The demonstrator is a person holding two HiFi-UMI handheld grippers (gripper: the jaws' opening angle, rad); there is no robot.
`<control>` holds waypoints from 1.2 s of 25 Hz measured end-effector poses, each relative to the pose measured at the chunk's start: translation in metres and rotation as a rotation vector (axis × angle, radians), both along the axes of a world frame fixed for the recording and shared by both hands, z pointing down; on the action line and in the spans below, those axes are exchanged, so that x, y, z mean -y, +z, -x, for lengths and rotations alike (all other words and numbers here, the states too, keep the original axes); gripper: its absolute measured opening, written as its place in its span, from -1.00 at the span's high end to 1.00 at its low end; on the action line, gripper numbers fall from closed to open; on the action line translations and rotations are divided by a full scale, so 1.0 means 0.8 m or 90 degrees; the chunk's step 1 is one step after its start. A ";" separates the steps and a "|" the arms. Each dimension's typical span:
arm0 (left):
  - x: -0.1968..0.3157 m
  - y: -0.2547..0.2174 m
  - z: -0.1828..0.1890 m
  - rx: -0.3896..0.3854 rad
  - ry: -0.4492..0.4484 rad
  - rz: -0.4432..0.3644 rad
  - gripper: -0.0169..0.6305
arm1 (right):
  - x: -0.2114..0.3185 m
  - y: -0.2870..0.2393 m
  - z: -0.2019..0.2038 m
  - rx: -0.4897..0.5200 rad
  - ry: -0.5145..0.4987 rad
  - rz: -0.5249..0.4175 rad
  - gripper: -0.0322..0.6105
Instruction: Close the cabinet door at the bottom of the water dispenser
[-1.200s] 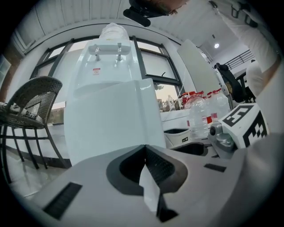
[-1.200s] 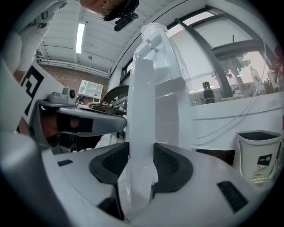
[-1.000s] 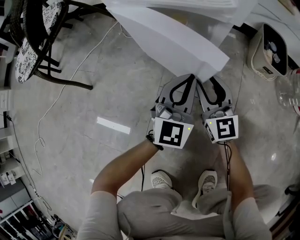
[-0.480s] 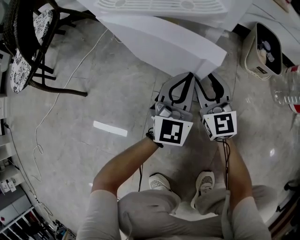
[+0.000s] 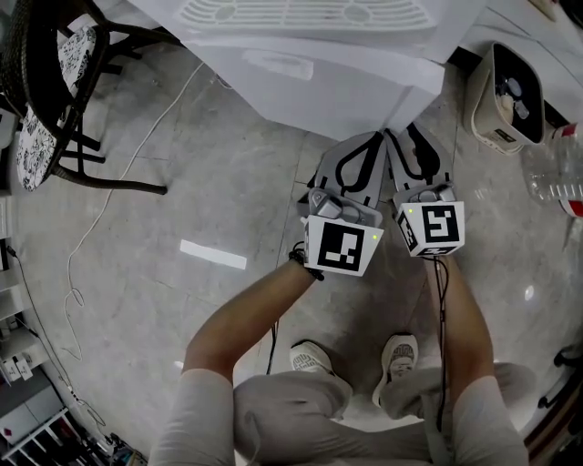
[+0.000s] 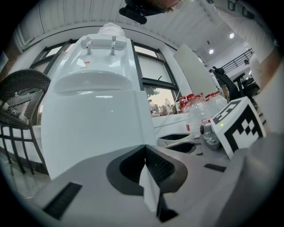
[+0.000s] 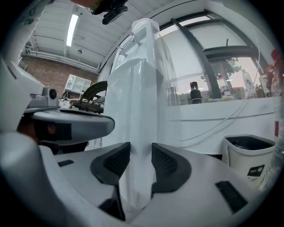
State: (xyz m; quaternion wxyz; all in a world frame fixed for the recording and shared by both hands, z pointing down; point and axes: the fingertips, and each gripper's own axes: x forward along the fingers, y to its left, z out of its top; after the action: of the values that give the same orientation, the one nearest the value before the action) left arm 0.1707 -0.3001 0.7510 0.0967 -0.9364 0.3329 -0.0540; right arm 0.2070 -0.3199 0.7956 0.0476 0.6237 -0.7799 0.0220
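Right gripper (image 7: 141,147): jaws have just been closing, and the free right edge of the cabinet door (image 7: 138,177) runs between them. No gap shows between either pad and the white panel, so this reads as a grip on the door edge. Left gripper (image 6: 145,151): jaws fully together and empty, with the tips at the door's front face close to that same right edge. Contact there is not certain. In the head view both grippers sit side by side, almost touching, at the near right corner of the door, below the water dispenser (image 5: 301,18). The door's lower part and both sets of tips are covered there by the gripper bodies, and I cannot tell how far the door stands off the cabinet. The cabinet's inside shows in no view. The left gripper view alone shows the two taps (image 6: 100,44) above the door and bottles (image 6: 195,111) far right. The right gripper view sees the door edge-on and a white bin (image 7: 246,155) to the right. Only the head view gives the chair (image 5: 55,100) far left and a floor cable (image 5: 118,182).
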 end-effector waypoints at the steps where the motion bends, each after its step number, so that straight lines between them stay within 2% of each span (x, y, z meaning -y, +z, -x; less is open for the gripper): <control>1: 0.000 0.000 0.000 -0.001 0.001 -0.001 0.92 | 0.003 0.000 -0.003 0.001 0.002 0.000 0.40; 8: 0.002 0.006 0.005 -0.005 -0.005 0.011 0.92 | 0.019 -0.002 -0.013 -0.002 0.014 -0.004 0.42; 22: 0.016 0.005 0.020 -0.029 -0.035 0.025 0.92 | 0.033 -0.007 -0.028 0.035 0.057 -0.018 0.54; 30: 0.011 -0.010 0.047 -0.058 -0.059 0.037 0.92 | 0.003 -0.015 -0.034 0.056 0.085 -0.034 0.80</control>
State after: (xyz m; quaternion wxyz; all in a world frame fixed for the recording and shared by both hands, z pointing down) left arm 0.1331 -0.3090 0.7430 0.0514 -0.9240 0.3780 -0.0251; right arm 0.2346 -0.3219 0.7834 -0.0052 0.6735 -0.7385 0.0317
